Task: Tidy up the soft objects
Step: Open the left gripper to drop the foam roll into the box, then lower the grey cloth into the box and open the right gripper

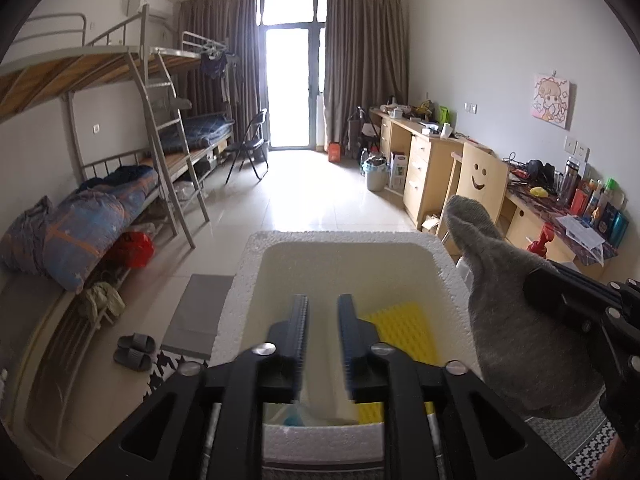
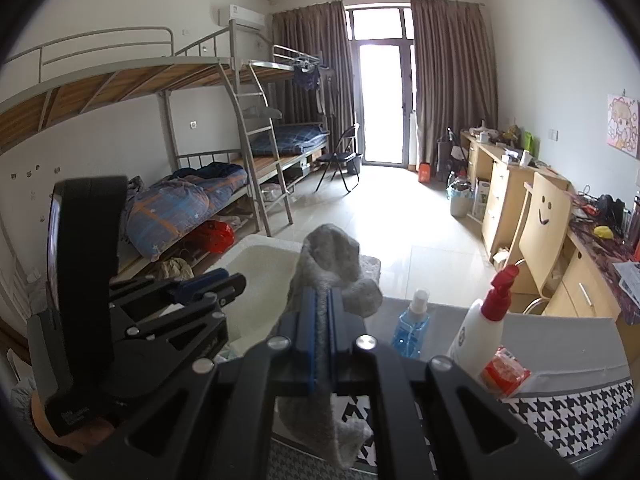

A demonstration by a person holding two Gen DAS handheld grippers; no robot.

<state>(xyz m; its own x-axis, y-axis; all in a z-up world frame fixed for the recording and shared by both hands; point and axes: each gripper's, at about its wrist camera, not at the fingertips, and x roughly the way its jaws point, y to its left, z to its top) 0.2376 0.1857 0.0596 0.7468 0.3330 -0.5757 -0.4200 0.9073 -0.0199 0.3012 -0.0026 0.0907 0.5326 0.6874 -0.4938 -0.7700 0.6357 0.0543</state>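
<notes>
Hovering over the white foam box (image 1: pixel 248 276), the left gripper (image 1: pixel 323 312) has its fingers apart around nothing, a yellow sponge (image 1: pixel 404 330) lying below; rightward, the right gripper (image 2: pixel 322 308) clamps the grey sock (image 2: pixel 330 256) above the box's edge.

A shared dormitory bedroom. Along the left wall stand grey metal bunk beds (image 2: pixel 224 120) with wooden slat bases and a slanted ladder, and a rolled blue and orange quilt (image 2: pixel 176 208) lies on a lower bunk. A white air conditioner (image 2: pixel 242 16) hangs high on that wall. Brown floor-length curtains (image 1: pixel 364 56) frame a bright glass balcony door (image 1: pixel 290 84) at the far end. Along the right wall runs a row of light wooden desks (image 1: pixel 424 160), cluttered with bottles and cables, with a wooden chair bearing a smiley face (image 1: pixel 482 176). A black folding chair (image 1: pixel 250 144) stands by the door. The floor is pale glossy tile (image 1: pixel 320 200).
</notes>
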